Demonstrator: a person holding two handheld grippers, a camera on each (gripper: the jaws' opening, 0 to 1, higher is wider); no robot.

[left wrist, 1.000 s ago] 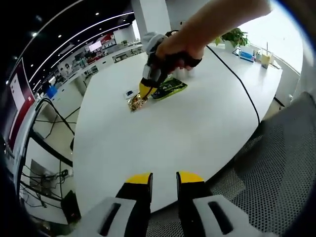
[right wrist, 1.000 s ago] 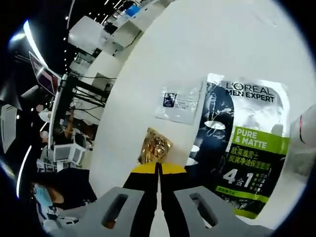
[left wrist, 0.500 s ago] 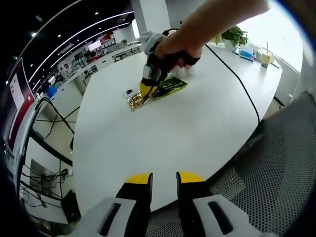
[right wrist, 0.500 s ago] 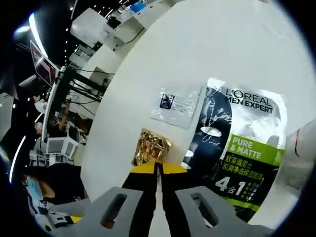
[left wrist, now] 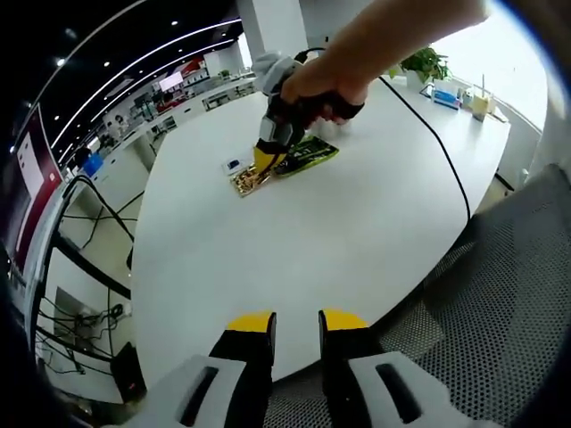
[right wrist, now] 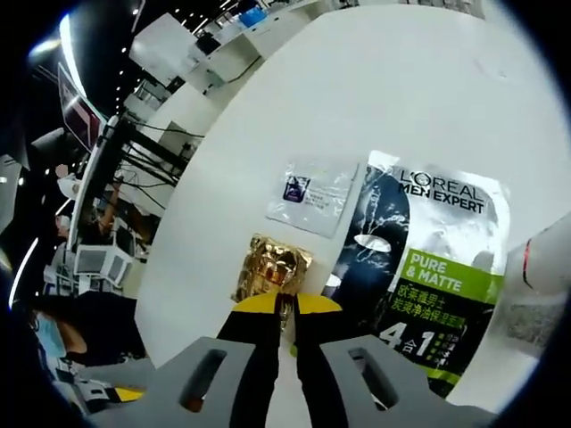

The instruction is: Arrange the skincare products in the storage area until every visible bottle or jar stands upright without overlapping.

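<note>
Skincare sachets are seen lying flat on a white table [right wrist: 384, 98]. A gold foil sachet [right wrist: 270, 271] is placed just in front of the right gripper [right wrist: 285, 308], whose yellow-tipped jaws are parted by a thin gap at the sachet's near edge; whether the foil is pinched cannot be told. Beside the gold sachet, a large L'Oréal Men Expert mask packet [right wrist: 426, 276] is laid, and beyond it a small clear sachet [right wrist: 312, 193]. A white tube [right wrist: 540, 285] is glimpsed past the mask packet. The left gripper [left wrist: 294, 319] is held far from the gold sachet [left wrist: 248, 180], at the table's near edge, jaws spread and empty.
</note>
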